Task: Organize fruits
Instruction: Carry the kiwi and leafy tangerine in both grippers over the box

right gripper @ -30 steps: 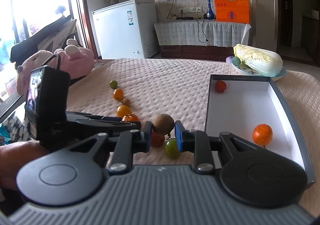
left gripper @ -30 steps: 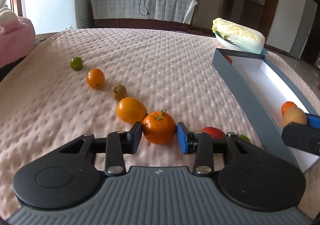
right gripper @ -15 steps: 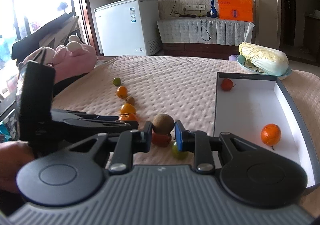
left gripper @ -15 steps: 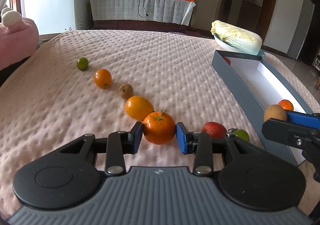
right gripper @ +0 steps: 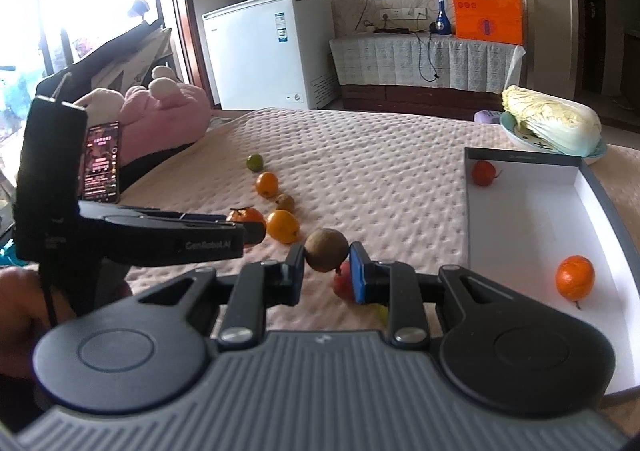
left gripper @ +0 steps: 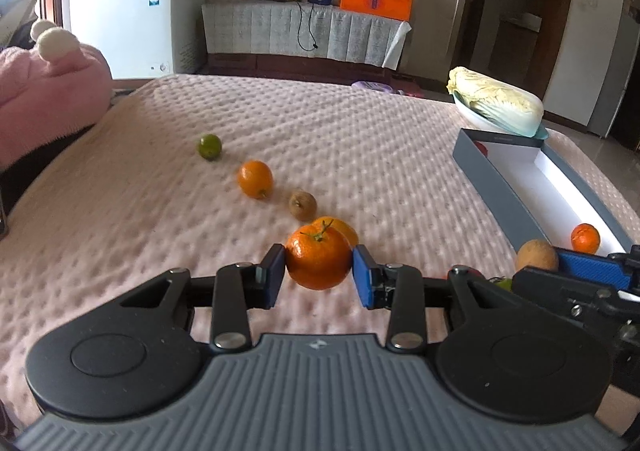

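Orange and stemmed, the tangerine (left gripper: 318, 262) sits clamped in your left tool (left gripper: 319, 275), clear of the pink bedspread (left gripper: 360, 155); your right tool (right gripper: 326, 271) grips the brown fruit (right gripper: 326, 249) likewise. Both are held raised for carrying to the grey box (right gripper: 532, 211) beyond, where two fruits already lie.

Left gripper (left gripper: 319, 270) lifted tangerine (left gripper: 318, 261) off blanket (left gripper: 360, 155); right gripper (right gripper: 326, 274) raised kiwi (right gripper: 326, 249) higher.

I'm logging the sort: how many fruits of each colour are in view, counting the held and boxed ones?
orange fruits: 4
brown fruits: 2
green fruits: 2
red fruits: 2
Total: 10
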Available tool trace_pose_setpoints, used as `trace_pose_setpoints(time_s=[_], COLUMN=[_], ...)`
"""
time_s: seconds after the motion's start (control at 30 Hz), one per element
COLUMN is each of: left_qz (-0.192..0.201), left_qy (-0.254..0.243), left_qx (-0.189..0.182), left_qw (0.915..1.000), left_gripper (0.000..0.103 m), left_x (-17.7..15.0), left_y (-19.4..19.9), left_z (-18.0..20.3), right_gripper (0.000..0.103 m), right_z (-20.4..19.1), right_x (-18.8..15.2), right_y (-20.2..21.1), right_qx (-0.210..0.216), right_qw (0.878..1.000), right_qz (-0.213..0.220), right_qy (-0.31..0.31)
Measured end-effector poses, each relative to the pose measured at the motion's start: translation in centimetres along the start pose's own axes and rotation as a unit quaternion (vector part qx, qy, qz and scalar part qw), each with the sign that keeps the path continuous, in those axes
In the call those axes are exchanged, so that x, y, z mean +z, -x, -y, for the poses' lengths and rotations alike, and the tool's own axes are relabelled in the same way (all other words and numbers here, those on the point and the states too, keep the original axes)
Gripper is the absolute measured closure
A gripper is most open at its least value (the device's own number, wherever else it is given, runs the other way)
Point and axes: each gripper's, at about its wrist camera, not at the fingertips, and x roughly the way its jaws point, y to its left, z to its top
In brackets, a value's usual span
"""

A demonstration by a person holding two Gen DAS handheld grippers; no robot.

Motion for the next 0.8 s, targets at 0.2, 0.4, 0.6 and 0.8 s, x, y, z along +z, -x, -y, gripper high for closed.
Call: trace_pose_setpoints(time_s=[0.2, 0.4, 0.6, 0.8], left_qz=[0.006, 0.010, 0.014, 0.016], left_qy=[0.008, 0.007, 0.005, 0.006], left_qx=[-0.001, -0.002, -0.006, -0.013], left_qw=[0.9999, 0.9999, 0.9999, 0.9998], left_gripper=[0.061, 0.061, 0.061, 0.061], left_x=[0.5, 0.8, 1.1, 1.3], left_y=[0.6, 1.2, 1.6, 1.9], left_z=[-0.9, -1.3, -1.6, -1.6], right_gripper=[0.076, 0.076, 0.076, 0.076], right_z=[-0.5, -1.1, -1.2, -1.2], right_x=[-0.1, 0.2, 0.3, 0.6], right_y=[-1.1, -1.6, -2.0, -1.7], right_qx=[0.000, 0.001, 0.002, 0.005], right_qw=[1.000, 1.000, 1.000, 1.000], right_qz=[-0.012, -0.010, -0.010, -0.006], right_qy=[0.004, 0.006, 0.008, 0.007])
